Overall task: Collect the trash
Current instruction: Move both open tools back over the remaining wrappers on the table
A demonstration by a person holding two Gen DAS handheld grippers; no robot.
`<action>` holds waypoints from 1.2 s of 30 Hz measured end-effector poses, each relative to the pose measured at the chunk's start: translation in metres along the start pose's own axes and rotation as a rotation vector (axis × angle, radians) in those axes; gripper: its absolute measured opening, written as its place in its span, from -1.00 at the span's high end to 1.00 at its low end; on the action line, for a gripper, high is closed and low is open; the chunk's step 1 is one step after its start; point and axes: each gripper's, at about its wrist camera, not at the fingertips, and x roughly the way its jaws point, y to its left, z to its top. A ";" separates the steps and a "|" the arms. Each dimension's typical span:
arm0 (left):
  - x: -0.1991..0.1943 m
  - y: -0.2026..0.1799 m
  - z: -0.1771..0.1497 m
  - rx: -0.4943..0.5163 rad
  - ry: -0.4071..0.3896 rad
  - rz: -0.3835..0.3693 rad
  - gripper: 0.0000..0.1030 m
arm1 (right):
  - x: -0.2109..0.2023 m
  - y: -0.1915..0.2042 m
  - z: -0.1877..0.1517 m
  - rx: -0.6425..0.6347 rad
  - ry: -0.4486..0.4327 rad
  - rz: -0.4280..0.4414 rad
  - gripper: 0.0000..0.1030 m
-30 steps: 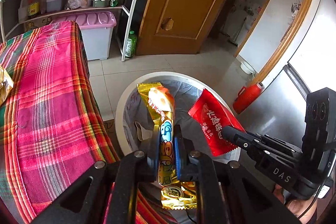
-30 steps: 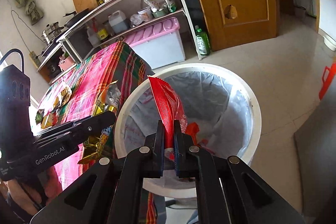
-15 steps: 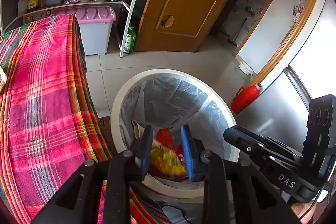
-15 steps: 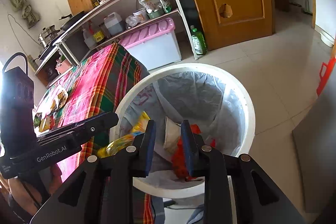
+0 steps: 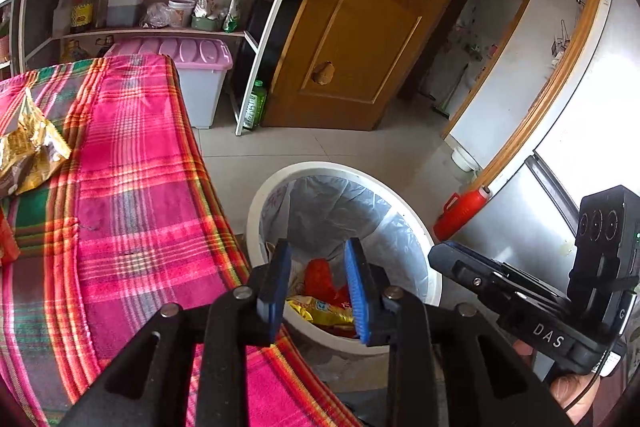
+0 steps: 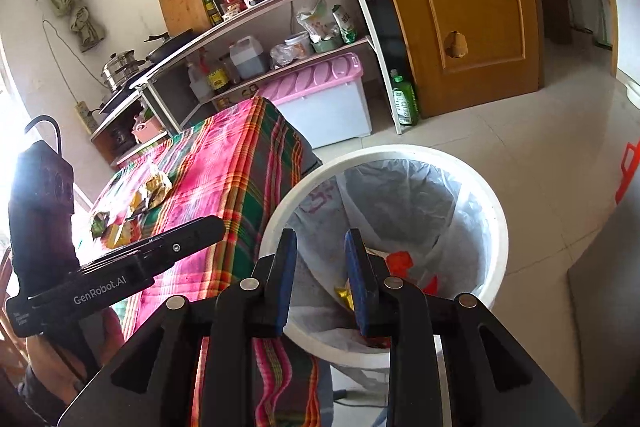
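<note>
A white trash bin (image 5: 404,205) (image 6: 494,211) with a clear liner stands on the floor beside the table. A yellow wrapper (image 5: 320,309) and a red wrapper (image 5: 320,275) lie inside it; the red one also shows in the right wrist view (image 6: 400,261). My left gripper (image 5: 318,255) is open and empty above the bin's near rim. My right gripper (image 6: 320,247) is open and empty above the bin too. More wrappers lie on the plaid tablecloth: a gold one (image 5: 28,143) and several small ones (image 6: 132,203).
The table with the pink plaid cloth (image 5: 132,195) stands left of the bin. Behind it are a metal shelf rack (image 5: 256,47), a pink-lidded storage box (image 5: 200,79), a green bottle (image 5: 254,105) and a wooden door (image 5: 360,39). A red container (image 5: 460,209) stands by the wall.
Both grippers opened and dropped their wrappers, yellow from the left and red from the right, into the bin. Both have since lifted and drawn back from it.
</note>
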 end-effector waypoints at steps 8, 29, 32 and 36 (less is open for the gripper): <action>-0.046 0.030 -0.005 -0.025 -0.090 0.066 0.43 | 0.000 0.035 0.001 -0.054 -0.012 0.046 0.50; -0.136 0.135 -0.037 -0.155 -0.205 0.266 0.43 | 0.036 0.146 -0.011 -0.209 0.079 0.208 0.07; -0.148 0.152 -0.039 -0.169 -0.214 0.299 0.43 | 0.047 0.170 -0.012 -0.253 0.095 0.234 0.07; -0.162 0.174 -0.043 -0.194 -0.219 0.338 0.43 | 0.063 0.195 -0.014 -0.302 0.124 0.262 0.05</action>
